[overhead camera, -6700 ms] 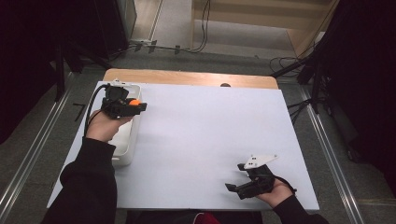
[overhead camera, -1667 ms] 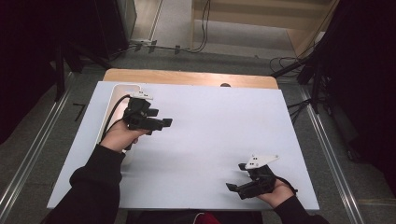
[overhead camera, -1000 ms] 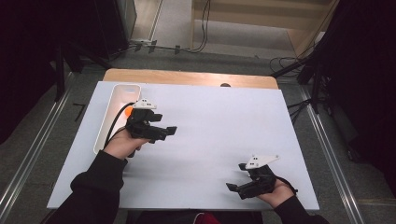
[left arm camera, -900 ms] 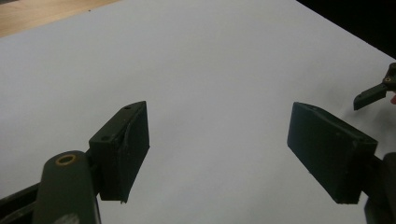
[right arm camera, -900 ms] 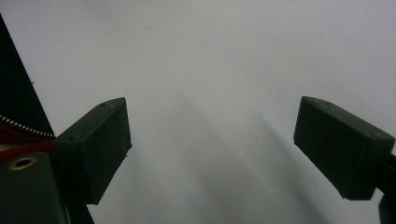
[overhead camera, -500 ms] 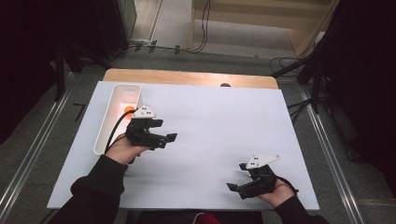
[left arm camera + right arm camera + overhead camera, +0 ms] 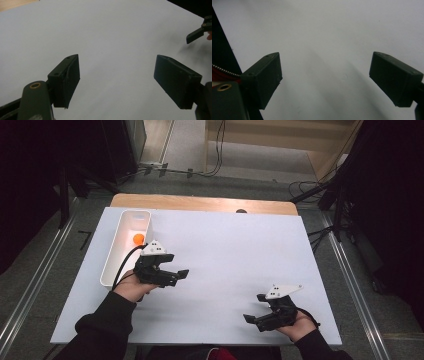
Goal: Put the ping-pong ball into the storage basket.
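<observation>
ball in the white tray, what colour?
Orange. The ball lies in the tray; the high view shows it best.

The left gripper (image 7: 175,276) is away from the white tray (image 7: 111,265). In the earliest picture it hangs over the tray's middle with the orange ball (image 7: 138,238) between its jaws; now it sits off the tray's right wall, level with the tray's near end, over the bare white table (image 7: 240,245). Step by step through the earlier pictures it slides from above the tray toward the person's side and out to the right of it. The ball is out of the jaws and lies inside the tray, in its far half. The jaws stand apart with nothing between them.
</observation>
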Motion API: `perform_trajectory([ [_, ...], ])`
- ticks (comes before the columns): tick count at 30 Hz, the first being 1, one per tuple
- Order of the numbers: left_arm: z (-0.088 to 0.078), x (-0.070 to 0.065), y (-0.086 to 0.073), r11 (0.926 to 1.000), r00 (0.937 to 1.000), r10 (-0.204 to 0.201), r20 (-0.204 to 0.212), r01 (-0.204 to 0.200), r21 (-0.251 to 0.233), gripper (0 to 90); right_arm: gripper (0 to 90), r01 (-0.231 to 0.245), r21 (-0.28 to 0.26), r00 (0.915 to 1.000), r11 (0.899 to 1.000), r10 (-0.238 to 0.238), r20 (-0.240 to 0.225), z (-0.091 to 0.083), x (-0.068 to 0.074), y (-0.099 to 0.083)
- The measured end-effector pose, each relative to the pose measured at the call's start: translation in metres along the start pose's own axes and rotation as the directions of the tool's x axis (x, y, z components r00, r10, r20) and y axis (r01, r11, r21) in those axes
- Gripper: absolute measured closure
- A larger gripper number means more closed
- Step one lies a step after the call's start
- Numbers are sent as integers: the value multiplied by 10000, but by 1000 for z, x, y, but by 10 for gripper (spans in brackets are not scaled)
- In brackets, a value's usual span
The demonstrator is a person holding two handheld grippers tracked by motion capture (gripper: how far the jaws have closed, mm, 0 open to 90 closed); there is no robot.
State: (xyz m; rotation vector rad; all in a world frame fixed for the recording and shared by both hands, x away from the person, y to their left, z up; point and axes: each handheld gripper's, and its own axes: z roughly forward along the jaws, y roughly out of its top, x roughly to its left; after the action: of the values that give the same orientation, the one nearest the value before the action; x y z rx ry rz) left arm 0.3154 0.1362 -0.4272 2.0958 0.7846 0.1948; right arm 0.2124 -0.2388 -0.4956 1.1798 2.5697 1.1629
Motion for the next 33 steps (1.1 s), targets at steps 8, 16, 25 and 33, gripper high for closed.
perform_trajectory([
  [8, 0, -5, -6, 10000, 10000, 68, 56, -68, 12, 213, 98, -246, -379, 9996, 9990, 251, 150, -3, -3, 1],
  [16, 4, -11, -14, 9995, 9995, 298, 126, -297, -67, 213, 98, -178, -268, 9996, 9995, 184, 235, -2, -2, 0],
  [25, 4, -16, -23, 9984, 9971, 559, 513, -554, -104, 184, 98, -169, -128, 9994, 9998, 173, 305, -1, -2, 0],
  [33, 3, -21, -32, 9954, 9919, 927, 868, -945, 167, 184, 98, -169, -130, 9994, 9998, 173, 295, -1, -2, 0],
])
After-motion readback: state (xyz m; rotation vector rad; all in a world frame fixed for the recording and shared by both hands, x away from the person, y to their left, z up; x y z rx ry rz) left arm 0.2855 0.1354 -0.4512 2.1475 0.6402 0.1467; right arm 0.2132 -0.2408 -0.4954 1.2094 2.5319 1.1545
